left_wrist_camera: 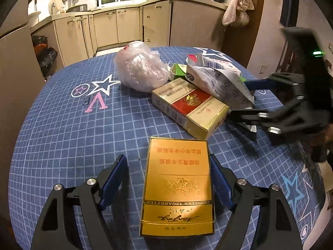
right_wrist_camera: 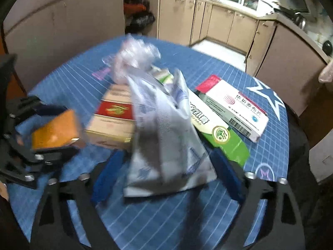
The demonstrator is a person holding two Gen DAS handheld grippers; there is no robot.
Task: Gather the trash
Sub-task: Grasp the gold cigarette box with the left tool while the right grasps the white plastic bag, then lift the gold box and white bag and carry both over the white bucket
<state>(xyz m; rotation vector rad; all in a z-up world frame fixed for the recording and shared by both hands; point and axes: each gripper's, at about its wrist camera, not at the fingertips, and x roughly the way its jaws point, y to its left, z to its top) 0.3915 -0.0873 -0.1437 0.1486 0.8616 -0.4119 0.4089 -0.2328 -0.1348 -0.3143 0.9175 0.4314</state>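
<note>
Kitchen cabinets ring a round table under a blue checked cloth (left_wrist_camera: 62, 129). Left gripper (left_wrist_camera: 168, 179) has its jaws apart around a gold cigarette pack (left_wrist_camera: 178, 185): the right pad lies against the pack's edge, the left pad stands clear. Beyond its tips sit a red-and-cream pack (left_wrist_camera: 189, 108) and a crumpled plastic bag (left_wrist_camera: 141, 68). Right gripper (right_wrist_camera: 164, 166) has its jaws spread wide, with a white foil pouch (right_wrist_camera: 164, 133) between them, neither pad pressing it, though blur hides detail

**Trash on the table, counted**

Two cigarette packs: a gold pack (left_wrist_camera: 178, 187) and a red-and-cream pack (left_wrist_camera: 190, 109). Two medicine boxes: a white one (right_wrist_camera: 235, 110) and a green-and-white one (right_wrist_camera: 220, 133). One crumpled plastic bag (left_wrist_camera: 141, 70). One foil pouch (right_wrist_camera: 166, 137).
</note>
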